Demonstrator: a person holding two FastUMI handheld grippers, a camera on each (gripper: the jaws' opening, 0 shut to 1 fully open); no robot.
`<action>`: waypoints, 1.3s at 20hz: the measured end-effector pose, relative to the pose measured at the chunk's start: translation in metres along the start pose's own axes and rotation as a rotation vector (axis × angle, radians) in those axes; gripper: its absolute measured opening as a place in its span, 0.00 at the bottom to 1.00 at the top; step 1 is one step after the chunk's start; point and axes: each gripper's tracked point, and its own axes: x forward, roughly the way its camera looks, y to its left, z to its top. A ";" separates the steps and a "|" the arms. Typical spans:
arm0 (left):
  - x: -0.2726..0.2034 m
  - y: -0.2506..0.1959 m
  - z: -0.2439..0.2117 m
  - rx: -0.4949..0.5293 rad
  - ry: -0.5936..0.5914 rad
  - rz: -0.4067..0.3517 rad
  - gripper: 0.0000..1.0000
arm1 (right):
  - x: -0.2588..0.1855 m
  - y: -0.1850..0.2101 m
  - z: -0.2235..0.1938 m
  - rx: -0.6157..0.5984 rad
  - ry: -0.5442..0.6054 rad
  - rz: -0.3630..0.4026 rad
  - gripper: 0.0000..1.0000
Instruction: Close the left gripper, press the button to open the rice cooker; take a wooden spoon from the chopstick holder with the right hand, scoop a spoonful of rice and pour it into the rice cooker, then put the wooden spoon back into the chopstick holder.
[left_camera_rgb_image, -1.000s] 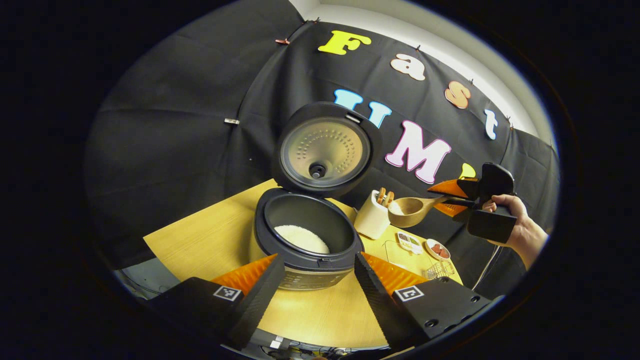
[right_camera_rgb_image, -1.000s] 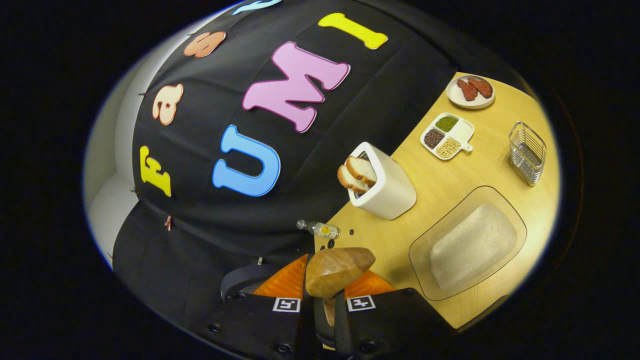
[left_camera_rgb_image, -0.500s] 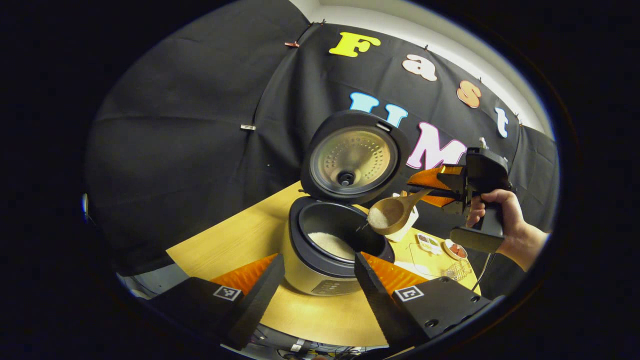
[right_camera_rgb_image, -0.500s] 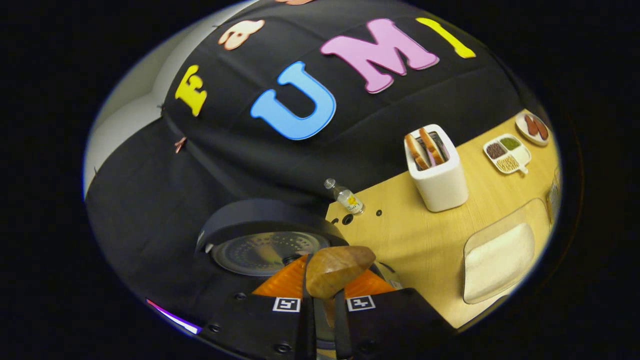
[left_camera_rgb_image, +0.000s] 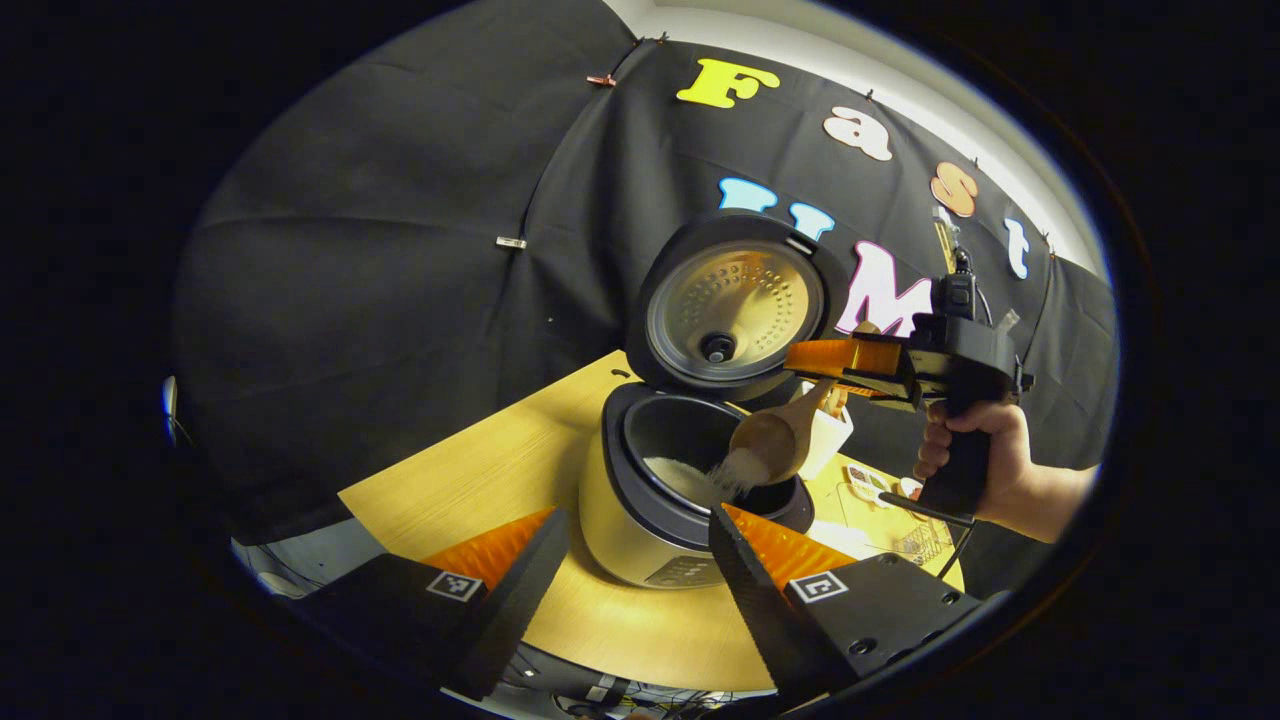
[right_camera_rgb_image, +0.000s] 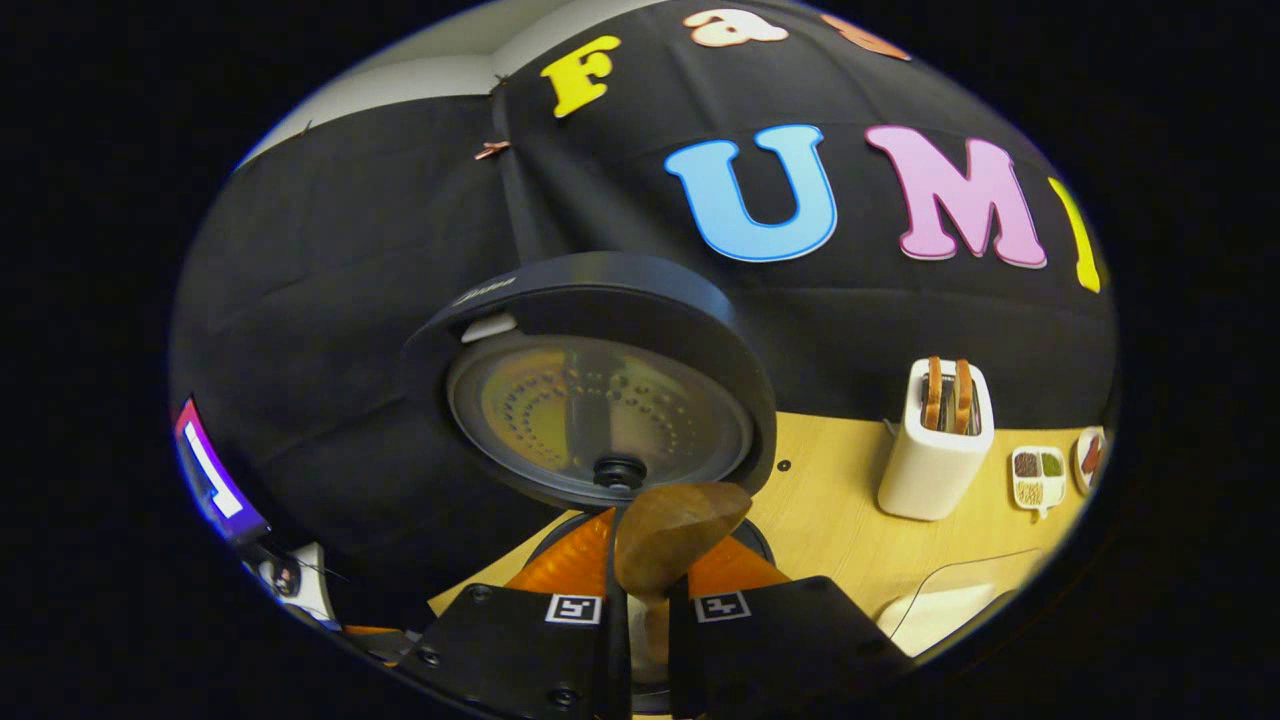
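Pouring stage. In the left gripper view the right gripper (left_camera_rgb_image: 812, 362), held by a hand (left_camera_rgb_image: 985, 465), pinches the handle of the wooden spoon (left_camera_rgb_image: 770, 443) above the open rice cooker (left_camera_rgb_image: 680, 490), which stands on the tabletop (left_camera_rgb_image: 480, 470) toward its back edge. The spoon bowl is tilted downward over the right side of the inner pot, and a stream of rice (left_camera_rgb_image: 728, 476) falls from it onto the rice already lying in the pot. The lid (left_camera_rgb_image: 738, 310) stands upright behind the pot.

Half a second ago the spoon was held nearly level beside the pot rim with its load still in the bowl; one second ago it was farther right, near the white holder. The spoon has thus travelled over the pot and tipped, so the pour is under way and judged nearly complete.

In the right gripper view the two fingers of the right gripper (right_camera_rgb_image: 648, 600) close on the spoon handle, the spoon's (right_camera_rgb_image: 672, 535) underside rising between them, with the lid's (right_camera_rgb_image: 600, 420) inner face just beyond. A white holder (right_camera_rgb_image: 935, 460) with two wooden pieces standing in it sits toward the right of the tabletop (right_camera_rgb_image: 830, 520).

The left gripper (left_camera_rgb_image: 630, 560) is spread and empty, hovering in front of the cooker.

Remaining step, as judged: return the spoon to the chopstick holder.
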 end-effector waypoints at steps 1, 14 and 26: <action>0.001 0.004 0.000 -0.007 -0.001 0.004 0.95 | 0.002 0.004 -0.004 -0.049 0.000 0.008 0.19; 0.002 0.014 0.002 -0.019 -0.015 0.043 0.96 | -0.005 0.064 -0.074 -0.563 0.062 0.232 0.19; -0.011 -0.018 -0.005 -0.009 -0.016 0.011 0.96 | -0.047 -0.006 0.019 -0.113 -0.029 -0.009 0.19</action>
